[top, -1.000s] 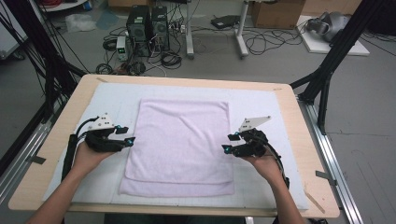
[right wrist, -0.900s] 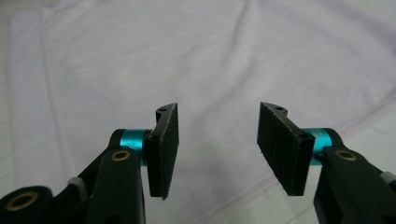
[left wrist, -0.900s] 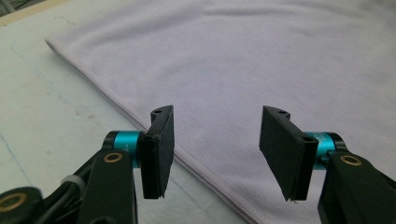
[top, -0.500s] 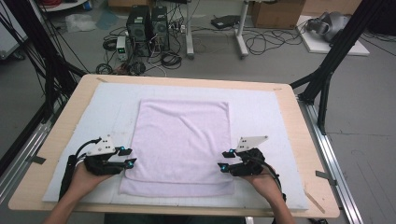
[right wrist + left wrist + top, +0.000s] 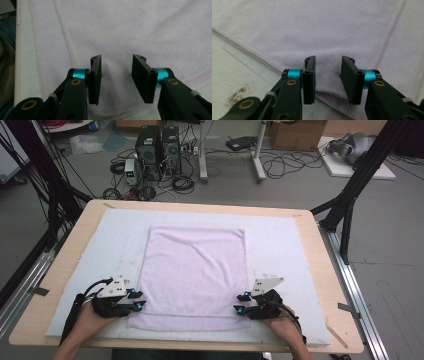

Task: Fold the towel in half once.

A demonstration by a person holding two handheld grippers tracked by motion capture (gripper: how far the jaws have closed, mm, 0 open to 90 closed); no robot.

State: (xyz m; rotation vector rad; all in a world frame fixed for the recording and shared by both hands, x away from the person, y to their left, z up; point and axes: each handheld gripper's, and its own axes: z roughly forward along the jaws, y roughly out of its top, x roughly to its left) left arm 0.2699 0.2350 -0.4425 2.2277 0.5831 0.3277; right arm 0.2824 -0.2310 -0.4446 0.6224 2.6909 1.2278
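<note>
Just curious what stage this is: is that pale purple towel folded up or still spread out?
Spread out. The towel lies flat in one layer on the white mat, all four hemmed edges showing and no fold across it.

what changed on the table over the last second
Both hands moved toward the person's edge of the table, from the side edges of the pale lilac terry towel down to its two near corners. The left tool and the right tool have just been closing, each with a near towel corner between its jaws, a gap still showing. The towel stayed flat and unmoved on the white foam mat.
</note>
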